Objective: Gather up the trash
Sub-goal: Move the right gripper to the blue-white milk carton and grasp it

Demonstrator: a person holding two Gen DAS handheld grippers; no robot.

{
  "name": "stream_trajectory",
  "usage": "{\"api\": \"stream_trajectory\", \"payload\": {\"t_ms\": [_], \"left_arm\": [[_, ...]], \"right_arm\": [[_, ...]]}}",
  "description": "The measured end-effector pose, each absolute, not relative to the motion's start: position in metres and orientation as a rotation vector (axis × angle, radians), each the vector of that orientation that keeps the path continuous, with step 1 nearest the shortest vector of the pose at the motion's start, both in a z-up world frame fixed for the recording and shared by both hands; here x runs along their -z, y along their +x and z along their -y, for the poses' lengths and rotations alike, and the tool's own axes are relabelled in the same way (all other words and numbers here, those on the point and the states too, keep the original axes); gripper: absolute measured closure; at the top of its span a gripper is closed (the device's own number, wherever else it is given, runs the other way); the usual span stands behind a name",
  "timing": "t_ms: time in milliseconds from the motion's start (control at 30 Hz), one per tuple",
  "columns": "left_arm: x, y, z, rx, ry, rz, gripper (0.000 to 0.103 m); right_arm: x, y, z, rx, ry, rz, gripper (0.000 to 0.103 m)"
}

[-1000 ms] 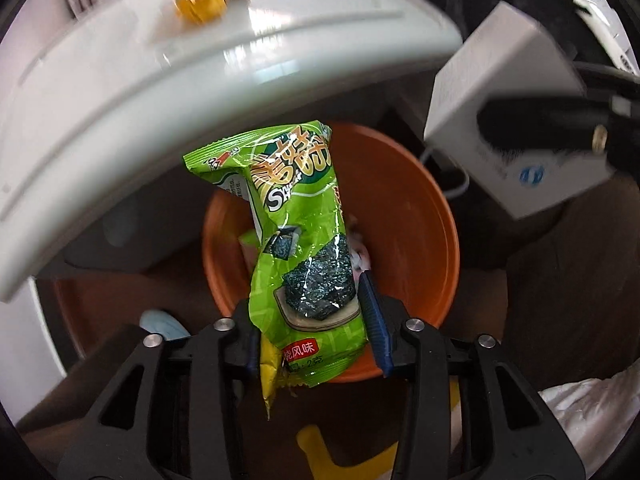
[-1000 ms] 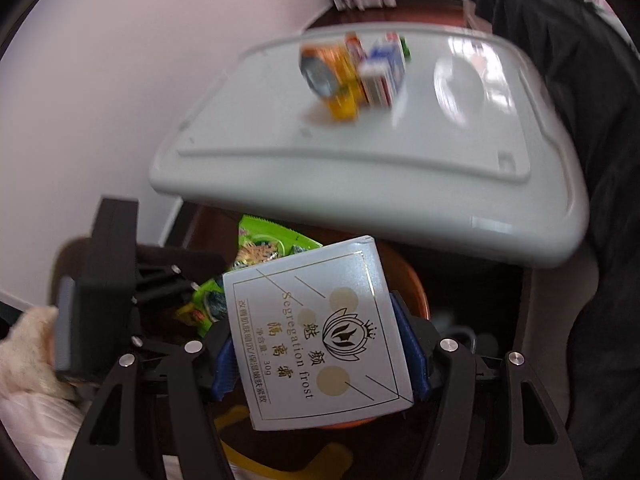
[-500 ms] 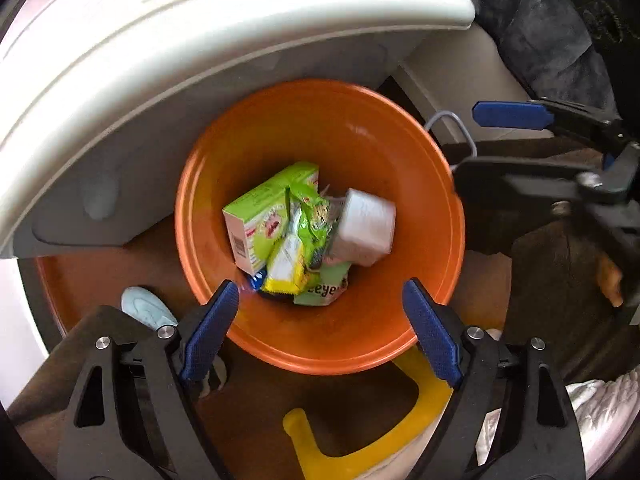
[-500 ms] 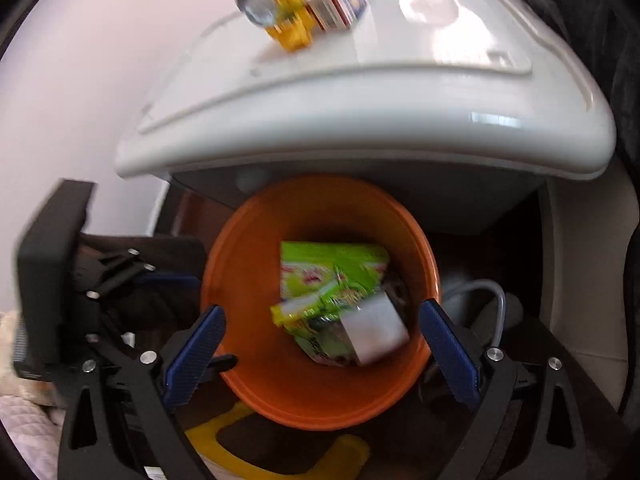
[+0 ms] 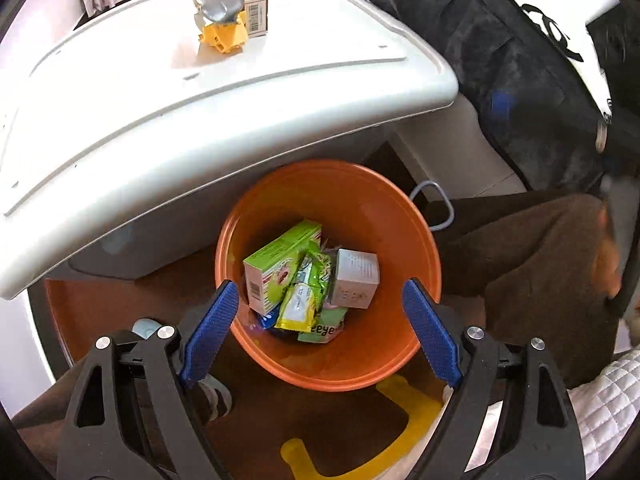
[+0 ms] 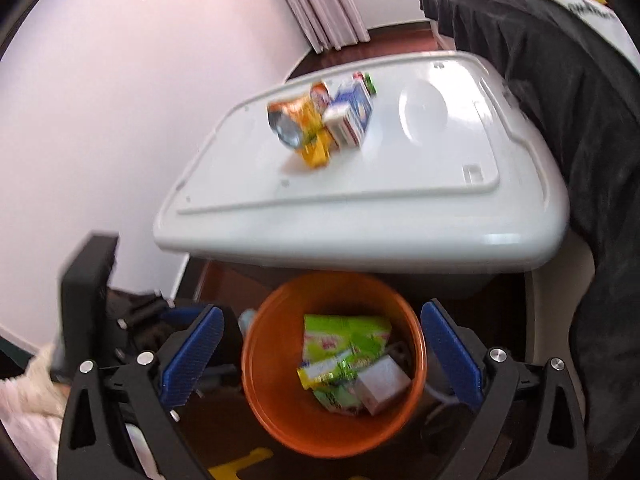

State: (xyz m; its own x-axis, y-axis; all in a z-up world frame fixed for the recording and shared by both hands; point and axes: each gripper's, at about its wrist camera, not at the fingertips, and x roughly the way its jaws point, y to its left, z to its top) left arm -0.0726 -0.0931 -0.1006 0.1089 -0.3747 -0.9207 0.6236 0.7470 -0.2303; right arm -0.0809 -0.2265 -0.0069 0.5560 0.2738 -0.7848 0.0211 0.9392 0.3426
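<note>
Left gripper point(image 5: 320, 324): jaws are held wide apart, nothing between the pads.
Right gripper point(image 6: 320, 352): jaws are spread and opening, nothing gripped.
Orange bucket point(image 5: 404, 208): seen below both grippers, at 12 o'clock.
Trash in bucket: green box point(image 5: 276, 264), green wrapper point(image 5: 308, 292) and white box point(image 5: 356, 276) are piled together.
White table point(image 6: 400, 200): beyond the bucket; remaining cartons point(image 6: 320, 120) are clustered at 11 o'clock.
</note>
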Motion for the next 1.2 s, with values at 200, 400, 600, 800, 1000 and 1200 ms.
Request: {"api": "stream_trajectory", "payload": {"t_ms": [200,400,600,800,1000,1200], "left_arm": [[0.092,-0.074,0.094,0.747,0.259,-1.196,0.021],[0.088,-0.058,0.078,0.722,0.184,-1.179,0.021],[0.086,-0.04,0.054,0.633,0.113,-1.162,0.021],[0.083,-0.033,0.043,0.581,0.125,-1.129,0.021],[0.082,-0.033,0.042,0.602,0.113,-1.132,0.021],[0.083,-0.034,0.044,0.612,0.118,-1.136,0.021]], "right_arm": [[-0.031,0.001,0.226,-0.05,0.243,-0.932,0.006],[-0.032,0.087,0.227,0.092,0.203,-0.961,0.006],[-0.007,0.144,0.235,0.192,0.205,-1.021,0.006],[0.009,0.173,0.238,0.248,0.207,-1.053,0.006],[0.013,0.186,0.233,0.274,0.161,-1.067,0.006],[0.022,0.194,0.229,0.279,0.15,-1.089,0.006]]}}
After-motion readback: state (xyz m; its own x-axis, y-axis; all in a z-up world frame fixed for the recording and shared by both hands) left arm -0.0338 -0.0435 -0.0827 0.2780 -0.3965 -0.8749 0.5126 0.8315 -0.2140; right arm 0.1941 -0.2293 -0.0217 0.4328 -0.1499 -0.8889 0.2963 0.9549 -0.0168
